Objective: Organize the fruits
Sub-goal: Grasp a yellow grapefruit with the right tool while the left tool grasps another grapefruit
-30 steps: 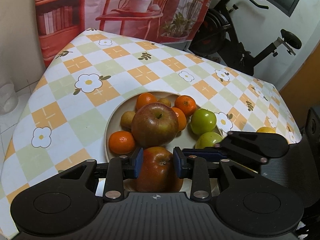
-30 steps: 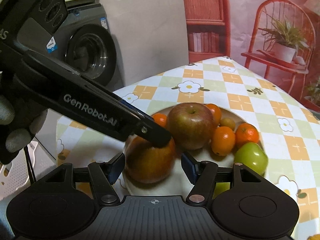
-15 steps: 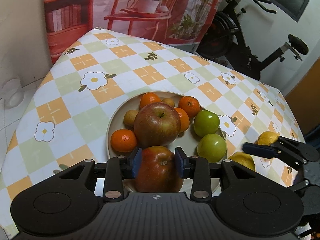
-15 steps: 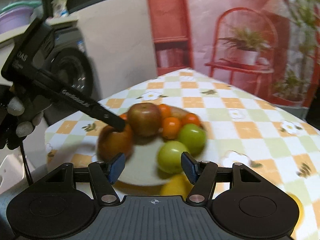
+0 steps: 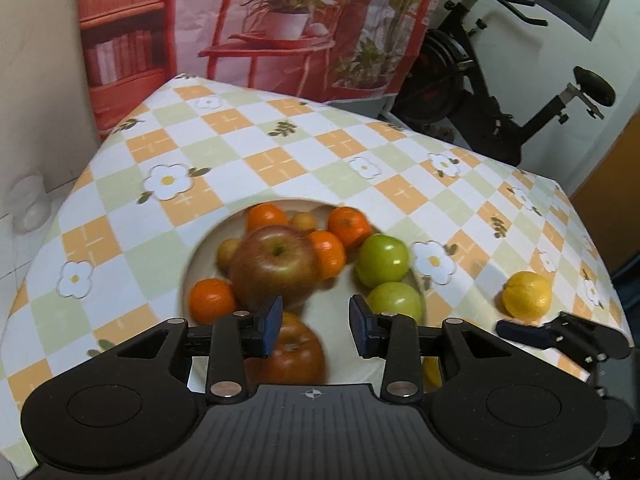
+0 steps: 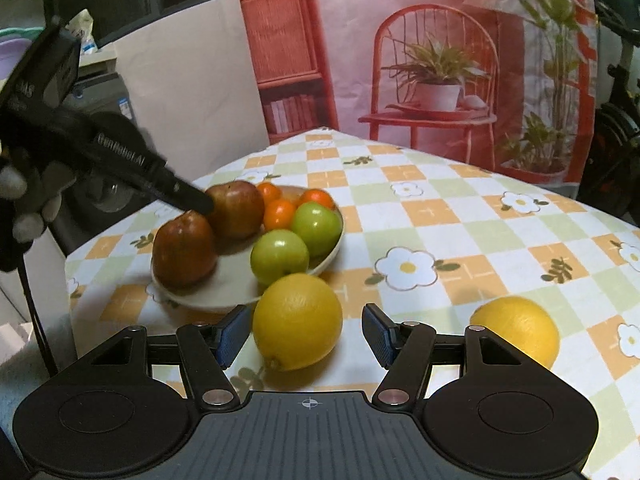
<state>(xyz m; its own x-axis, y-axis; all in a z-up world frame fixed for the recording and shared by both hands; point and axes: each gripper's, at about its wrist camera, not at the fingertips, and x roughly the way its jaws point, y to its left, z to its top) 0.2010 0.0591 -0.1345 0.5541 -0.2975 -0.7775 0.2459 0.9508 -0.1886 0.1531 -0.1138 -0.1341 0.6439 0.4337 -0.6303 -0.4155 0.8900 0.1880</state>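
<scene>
Hovering over the plate (image 5: 208, 240), the left hand-held gripper (image 5: 314, 326) has its jaws parted and empty, the near red apple (image 5: 296, 354) just below and left of the gap. Rightward, the right hand-held gripper (image 6: 306, 334) stands wider, a lemon (image 6: 298, 320) on the table (image 6: 460, 216) between its untouching pads; another lemon (image 6: 516, 330) lies right.

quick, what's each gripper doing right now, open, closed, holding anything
Left gripper: open, holding nothing, above the red apple on the plate.
Right gripper: open, around a lemon on the tablecloth, not gripping it.
</scene>
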